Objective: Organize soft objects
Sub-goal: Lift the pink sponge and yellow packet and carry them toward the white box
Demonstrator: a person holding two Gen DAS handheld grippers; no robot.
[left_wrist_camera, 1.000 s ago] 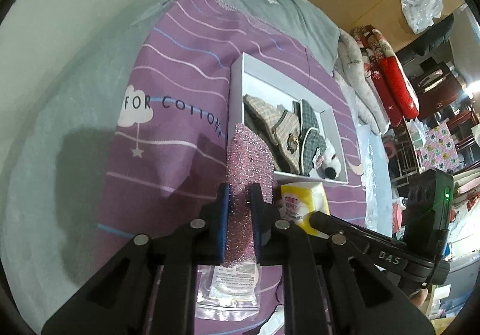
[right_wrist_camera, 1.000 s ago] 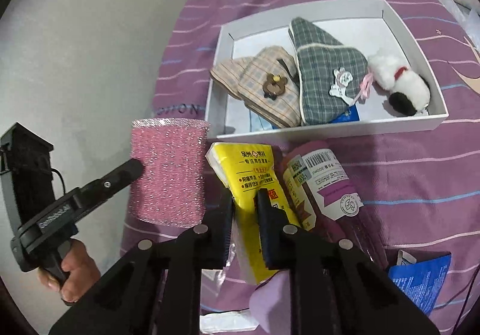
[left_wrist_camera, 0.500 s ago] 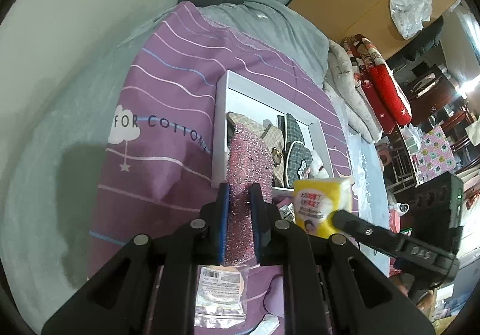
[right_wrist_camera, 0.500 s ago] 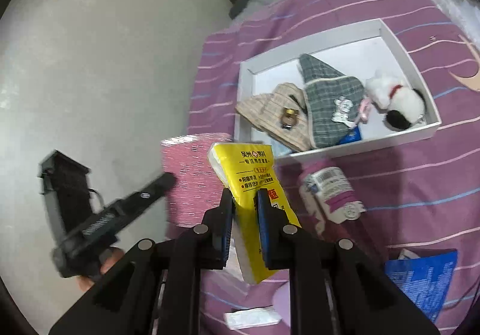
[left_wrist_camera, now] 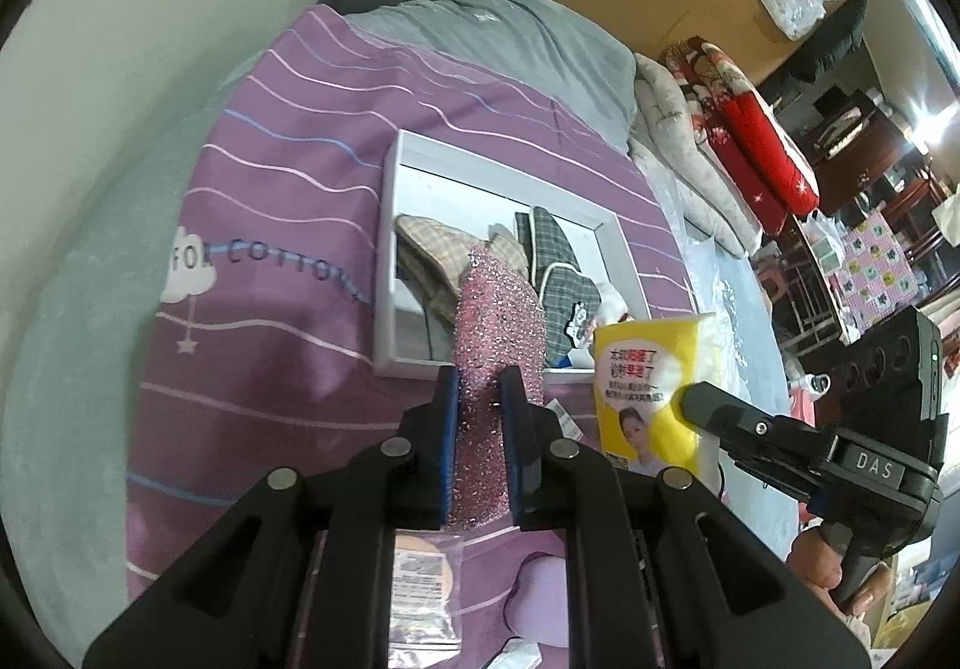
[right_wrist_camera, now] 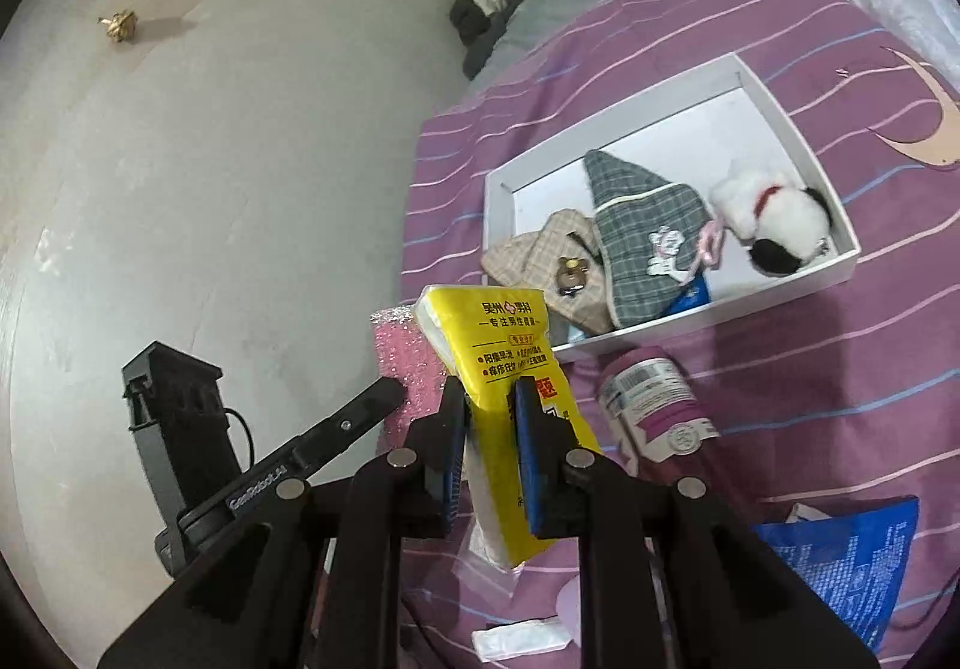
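Item one: your left gripper (left_wrist_camera: 480,393) is clenched on the pink glitter sponge (left_wrist_camera: 498,321), held upright above the purple striped bedsheet (left_wrist_camera: 270,189). Item two, at its 3 o'clock: your right gripper (right_wrist_camera: 489,399) pinches the yellow tissue pack (right_wrist_camera: 504,345). Item three, at 1 o'clock in the right wrist view: the white box (right_wrist_camera: 798,273), containing plaid pouches (right_wrist_camera: 642,243) and a plush toy (right_wrist_camera: 774,216).

Both wrist cameras hang above the purple striped bedspread (left_wrist_camera: 282,189), looking forward and down. The left view looks across the bed toward the room's cluttered far side; the right view faces the grey wall (right_wrist_camera: 210,159). Both share the white tray (left_wrist_camera: 387,249) (right_wrist_camera: 498,213).
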